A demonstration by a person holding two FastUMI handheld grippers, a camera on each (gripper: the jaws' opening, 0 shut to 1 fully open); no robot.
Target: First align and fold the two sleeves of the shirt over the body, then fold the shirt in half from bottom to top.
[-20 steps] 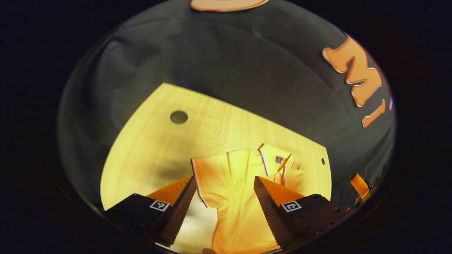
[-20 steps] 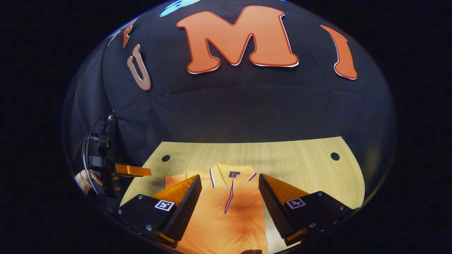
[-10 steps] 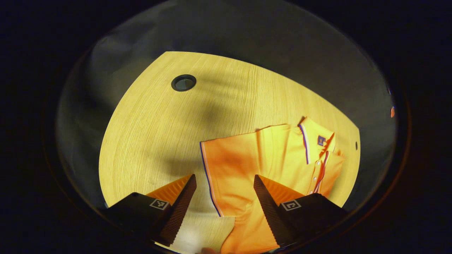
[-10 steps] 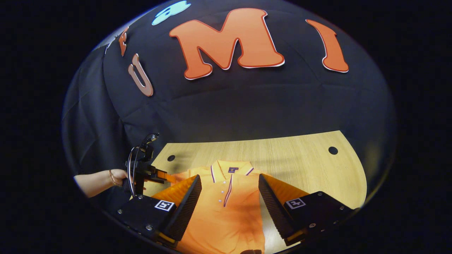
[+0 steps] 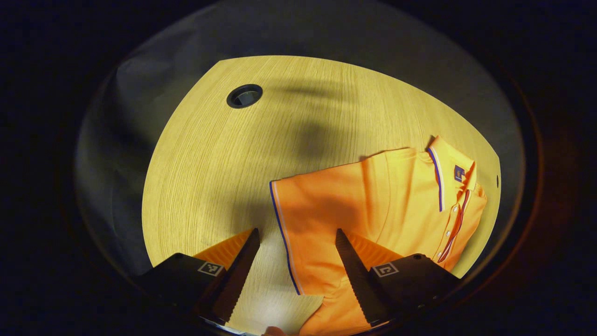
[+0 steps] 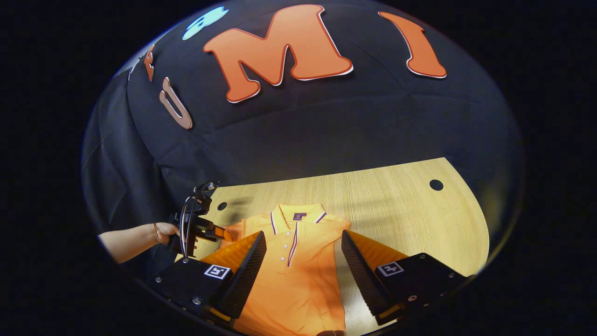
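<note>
In the right gripper view, a bare forearm reaches in level from the side, its hand [image 6: 164, 230] wrapped round the left gripper [image 6: 219, 232], whose fingers point at the near sleeve of the orange polo shirt [image 6: 298, 261]. In the left gripper view that gripper [image 5: 294, 240] hangs tilted down over the striped sleeve hem [image 5: 283, 235], jaws wide apart and holding nothing. The right gripper [image 6: 303, 242] hovers over the shirt's lower body, also spread wide and empty; the soft knit shirt lies face up, collar trimmed in stripes, on the pale wood-grain table [image 6: 396, 205], a round grommet hole [image 5: 244, 95] beyond its sleeve.
</note>
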